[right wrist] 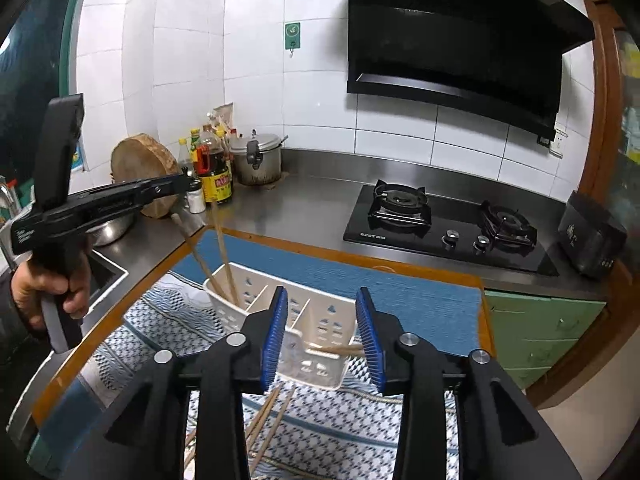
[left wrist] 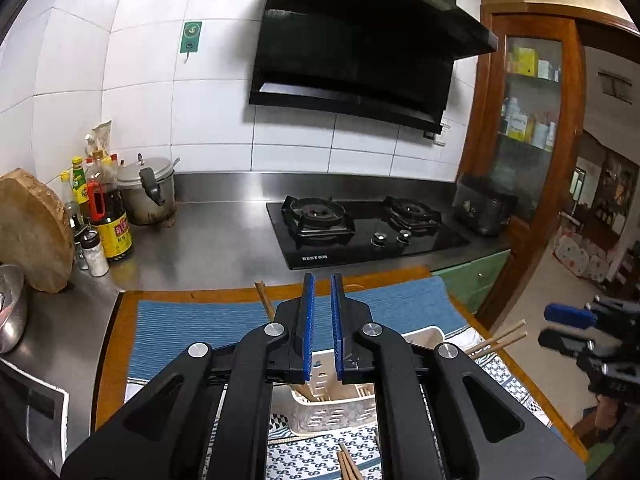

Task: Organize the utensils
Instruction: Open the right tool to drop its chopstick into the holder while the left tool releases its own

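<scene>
A white slotted utensil caddy [right wrist: 312, 320] stands on a patterned cloth [right wrist: 340, 420]. Two wooden chopsticks [right wrist: 224, 256] stand tilted in its left compartment. One chopstick [right wrist: 332, 349] lies across its right side. Several loose chopsticks [right wrist: 268, 420] lie on the cloth in front. My right gripper [right wrist: 322, 300] is open above the caddy, holding nothing. My left gripper [left wrist: 322, 284] hovers above the caddy [left wrist: 332, 408], its jaws a narrow gap apart and empty. In the right wrist view the left gripper [right wrist: 184, 180] is at the left, above the standing chopsticks.
A blue mat [right wrist: 400, 292] covers a wooden board. Behind are a steel counter, a gas stove [right wrist: 448, 228], a black box [right wrist: 588, 236], a pot [right wrist: 256, 158], sauce bottles [right wrist: 214, 172] and a round chopping block [right wrist: 140, 160]. A metal bowl [left wrist: 10, 308] sits at the left.
</scene>
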